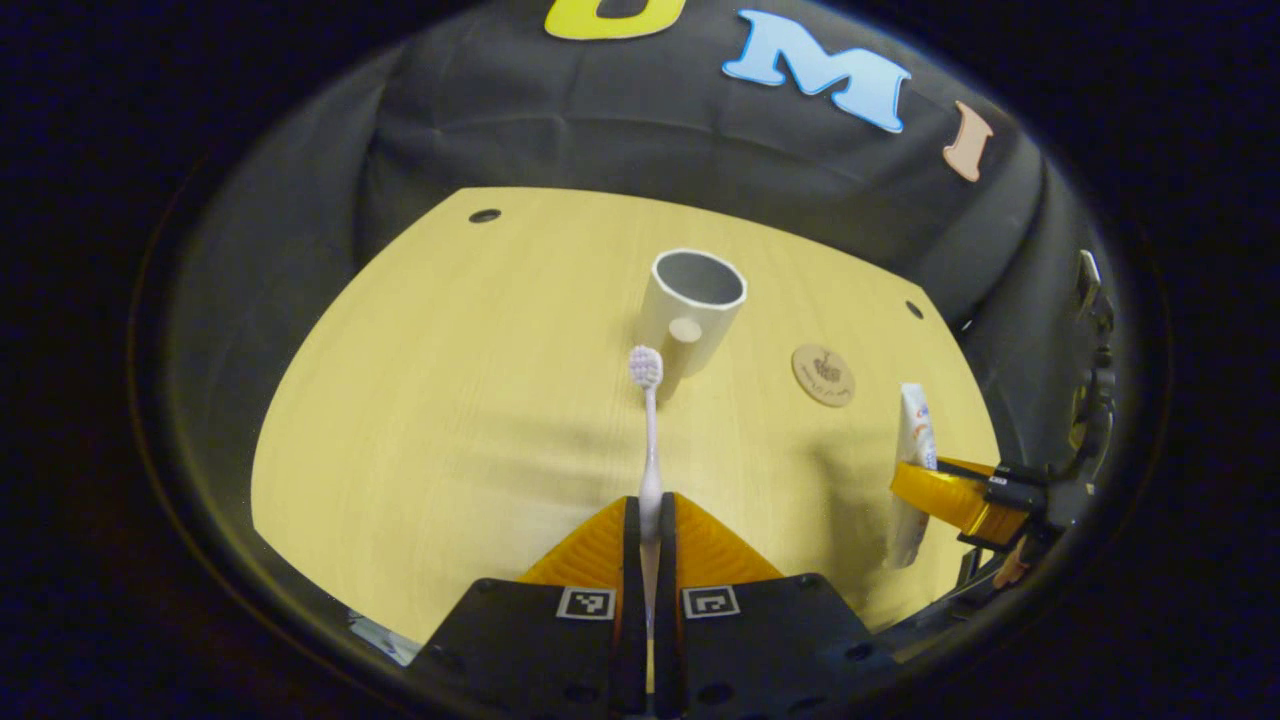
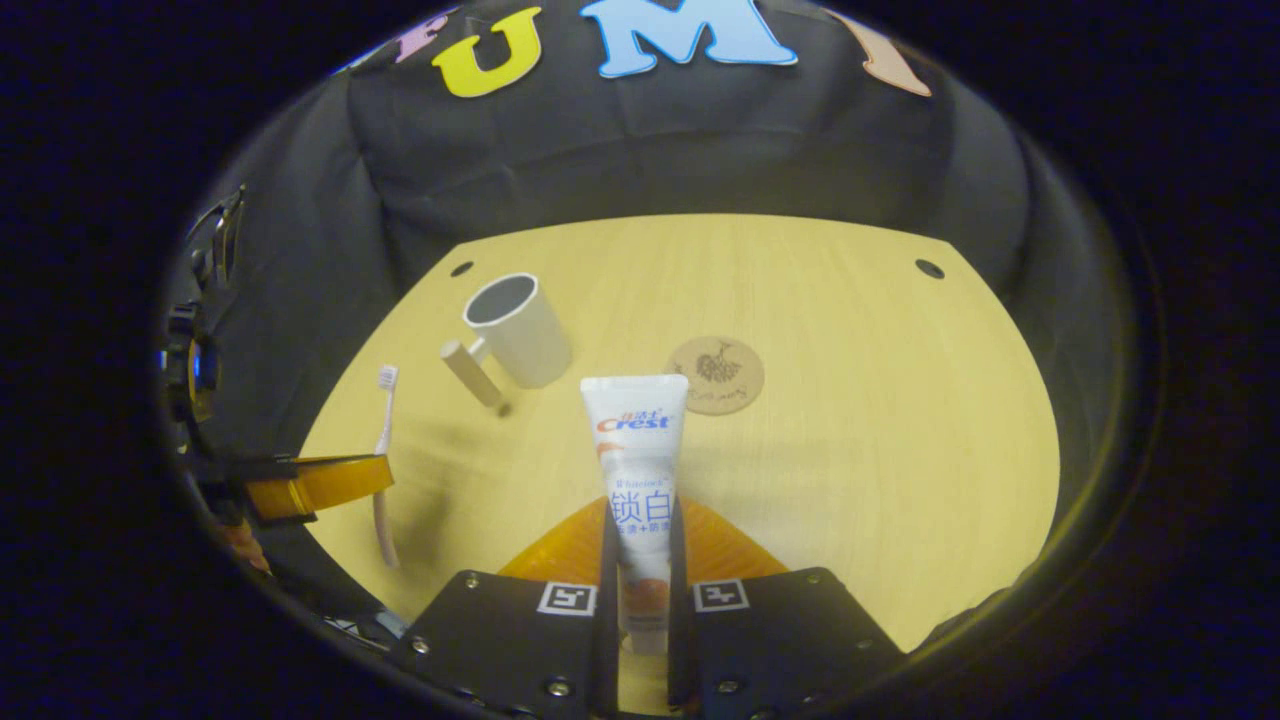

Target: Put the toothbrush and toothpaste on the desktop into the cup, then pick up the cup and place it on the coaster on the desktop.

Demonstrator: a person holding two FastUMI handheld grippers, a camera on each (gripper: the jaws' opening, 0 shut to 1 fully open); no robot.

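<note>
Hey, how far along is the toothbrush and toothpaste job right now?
Both pickups look done: the left gripper is shut on the pale pink toothbrush, and the right gripper on the white toothpaste tube. The grey-white handled cup looks empty on the yellow wooden desktop. Left: drop both in, then move the cup onto the round wooden coaster.
</note>
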